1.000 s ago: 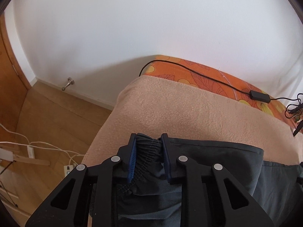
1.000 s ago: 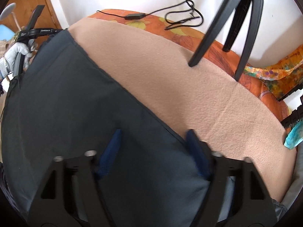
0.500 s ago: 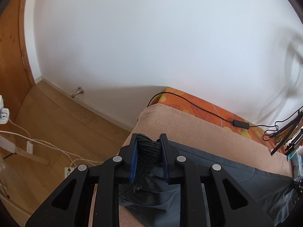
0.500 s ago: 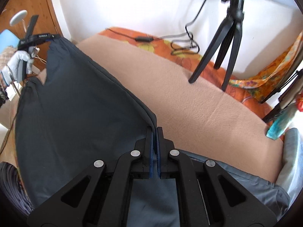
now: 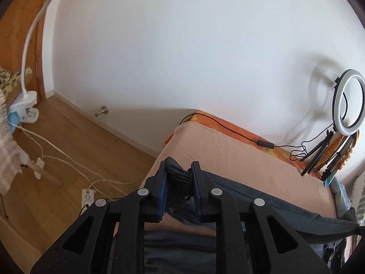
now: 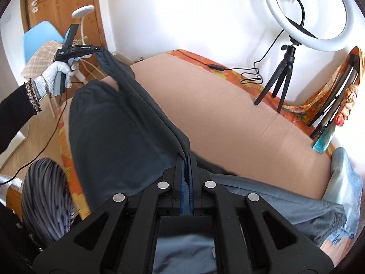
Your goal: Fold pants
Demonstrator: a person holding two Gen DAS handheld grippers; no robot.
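**Pants lifted by one long edge between two grippers**

The dark pants [image 6: 118,123] hang from a taut upper edge that runs between the two tools, above the peach blanket [image 6: 216,105] that covers the bed; the lower part of the garment drapes toward the person and rests partly on the blanket. The long axis of the pants follows this raised edge, from upper left to lower centre in the right wrist view.

The left gripper [image 5: 179,180] is clamped on the gathered elastic waistband [image 5: 180,178], which bunches thickly between the blue pads, so the jaws stand a little apart around the cloth. The right gripper [image 6: 187,159] is pressed together on a thin fold of fabric at the other end of the edge, probably near the leg hems, though the hem itself lies hidden below the tool. A second, lighter grey garment [image 6: 285,201] lies under and beside the right gripper.

Both tools point downward at a slant, the right more steeply. The gloved left hand [image 6: 57,73] holds its tool out over the bed's end, with the wooden floor [image 5: 75,150] below it. A ring light [image 6: 308,16] on a tripod [image 6: 280,73] stands at the far side of the bed.

The coming move appears to depend on this stretched edge: carried across toward the far side of the blanket, it would lay the pants flat lengthwise.
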